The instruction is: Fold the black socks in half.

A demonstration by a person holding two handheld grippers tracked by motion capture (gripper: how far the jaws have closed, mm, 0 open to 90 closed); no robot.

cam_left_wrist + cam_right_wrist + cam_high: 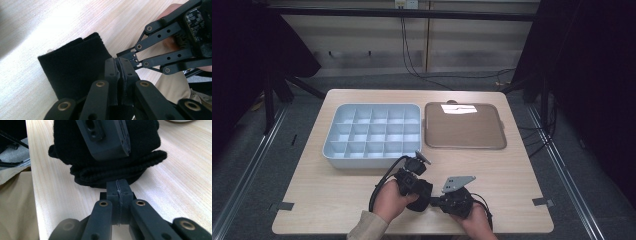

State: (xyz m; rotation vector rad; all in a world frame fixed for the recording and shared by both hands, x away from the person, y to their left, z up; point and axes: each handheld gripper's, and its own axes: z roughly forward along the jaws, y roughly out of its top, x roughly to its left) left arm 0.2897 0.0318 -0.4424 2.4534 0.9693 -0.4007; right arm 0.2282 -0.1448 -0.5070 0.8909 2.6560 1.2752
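Right now I have the left gripper [121, 75] clamped on a black knit cloth [75, 67] that lies near the front edge of the wooden table [512, 170]. My right gripper [120, 192] has its 2 jaws pressed together at the cloth's folded edge, though I cannot tell whether any fabric sits between them. Behind the cloth stand a grey compartment tray [332, 150] and a brown tray [464, 127].

The table [337, 200] is light wood with a rounded rectangular top. Beyond the jaws, toward its far side, a pale blue compartment tray [371, 134] lies on it, and just beside that, to its right, a flat brown tray [464, 126]. At the near edge, right at the closed jaws, a black knitted cloth [105, 172] rests on the wood.
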